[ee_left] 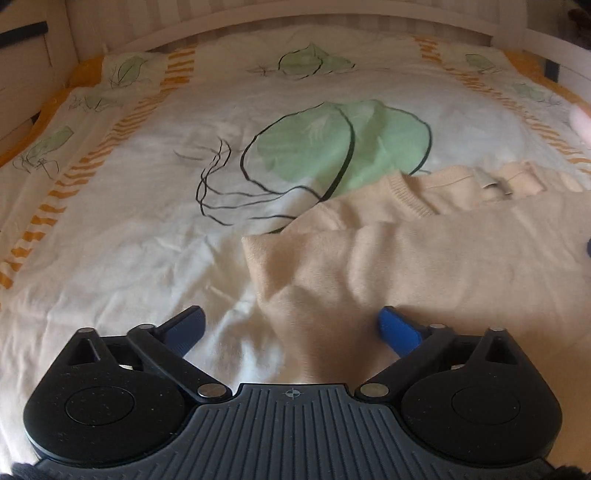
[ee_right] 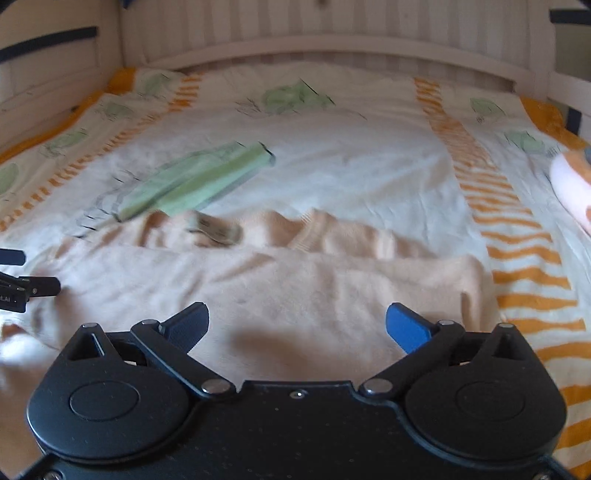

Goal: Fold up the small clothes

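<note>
White wooden bars [ee_left: 332, 14] stand at the far end of a bed, and a white bedsheet [ee_left: 129, 229] with green leaves and orange stripes covers the bed. Both pairs of tongs are spread wide with nothing between them. The left tongs [ee_left: 291, 326] hang low over the left edge of a beige sweater [ee_left: 424, 266]. One blue fingertip [ee_left: 397, 326] is over the sweater and the other dark fingertip [ee_left: 188, 325] is over the sheet. I cannot tell if they touch the cloth. The right tongs [ee_right: 297, 325] hang over the right half of the beige sweater [ee_right: 295, 288], with both fingertips above the cloth. The sweater lies flat across the near part of the bed, and its knitted collar [ee_left: 410, 195] points away toward the bars. A small grey label [ee_right: 216, 229] sticks out at the collar. A folded part of the sweater lies across the front. At the left edge of the right view, a bit of the left tongs shows beside the sweater. A big green leaf print [ee_left: 332, 147] sits just past the collar. Something pink and orange [ee_right: 572, 184] lies at the far right of the bed, too blurry to name.
</note>
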### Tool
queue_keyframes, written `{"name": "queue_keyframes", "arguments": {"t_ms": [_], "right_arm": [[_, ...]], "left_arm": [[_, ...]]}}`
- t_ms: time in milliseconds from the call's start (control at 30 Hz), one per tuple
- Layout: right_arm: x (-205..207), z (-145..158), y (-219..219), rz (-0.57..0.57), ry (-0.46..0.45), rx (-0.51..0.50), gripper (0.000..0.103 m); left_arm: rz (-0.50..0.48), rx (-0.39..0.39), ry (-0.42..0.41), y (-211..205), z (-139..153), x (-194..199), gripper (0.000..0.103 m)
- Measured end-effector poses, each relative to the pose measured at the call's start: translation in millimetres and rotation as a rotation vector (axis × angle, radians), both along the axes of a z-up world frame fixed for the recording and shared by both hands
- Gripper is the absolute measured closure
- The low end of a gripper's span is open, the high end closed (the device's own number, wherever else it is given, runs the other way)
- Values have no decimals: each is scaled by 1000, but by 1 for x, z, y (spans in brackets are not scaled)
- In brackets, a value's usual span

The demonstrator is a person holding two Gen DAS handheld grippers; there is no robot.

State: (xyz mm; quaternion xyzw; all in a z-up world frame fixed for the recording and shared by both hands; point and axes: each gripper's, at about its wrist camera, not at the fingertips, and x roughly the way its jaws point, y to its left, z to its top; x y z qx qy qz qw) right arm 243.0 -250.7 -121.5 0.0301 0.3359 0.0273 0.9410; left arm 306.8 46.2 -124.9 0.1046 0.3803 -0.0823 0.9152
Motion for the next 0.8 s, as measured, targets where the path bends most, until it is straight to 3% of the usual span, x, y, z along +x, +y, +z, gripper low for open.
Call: {"name": "queue_keyframes", "arguments": {"t_ms": [100,200,300,400,500,633,800], "right_arm": [[2,-12,-19,-91,18,-24,0],[0,-13,-38,-161,30,-9,0],[-3,-13,-57,-209,54,72,0],[-18,1,-68,-205,39,130,1],[-51,26,-77,-170,-28,212,0],[-101,50,-81,-128,-59,238,0],[-163,64,-77,-100,-35,264,0]], "left_arm": [[64,-118,20,20,-5,12,0],[73,-136,21,26,-5,13,0],[73,-163,28,29,0,10,0],[88,-247,43,42,16,-2,0],[74,-338,36,54,35,-27,0],[60,-433,19,69,58,-77,0],[15,-472,39,76,71,-141,0]]}}
